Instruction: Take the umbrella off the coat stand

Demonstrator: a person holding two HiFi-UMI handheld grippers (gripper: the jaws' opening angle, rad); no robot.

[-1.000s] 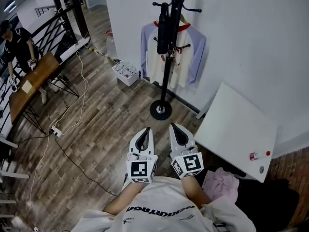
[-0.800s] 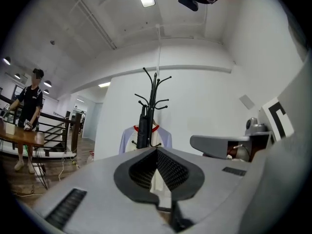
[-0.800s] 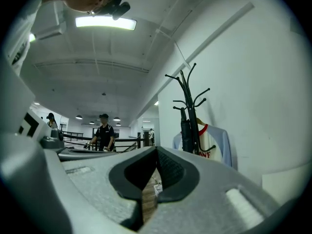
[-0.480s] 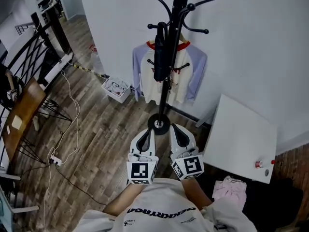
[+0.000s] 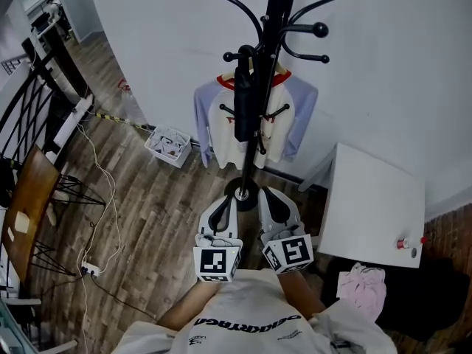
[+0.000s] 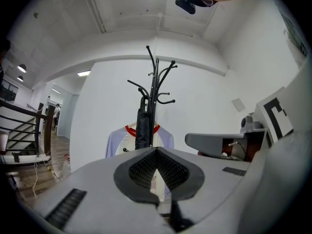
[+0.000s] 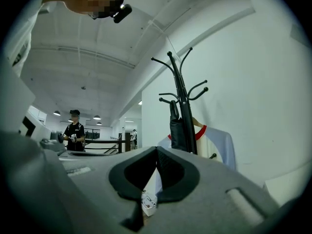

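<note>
1. Plainly, neither tool holds anything. The left gripper (image 5: pixel 220 212) and the right gripper (image 5: pixel 274 207) sit side by side in front of the person's chest, each with its jaws pressed together at the tips and nothing between them.
2. The umbrella (image 5: pixel 243 98) is folded and black. It hangs on the coat stand (image 5: pixel 274 21), close against the left side of the pole in the head view and in front of a shirt (image 5: pixel 210 120) on a hanger. Both grippers are well apart from it, low down near the stand's round base.
3. Its long axis runs vertically, parallel to the pole. The top end is up among the hooks, and the other end points down towards the floor. Which hook carries it cannot be made out.
4. Risks from here:
   - A gripper that arrives clenched would only knock the umbrella, so the jaws need to part first.
   - Because the umbrella lies so close to the pole, the jaws may close round the pole as well.
   - A sideways tug, rather than a lift clear of the hook, could catch the top end and rock or tip the stand.
   - The shirt behind and the short lower pegs could snag on the umbrella as it comes away.
</note>
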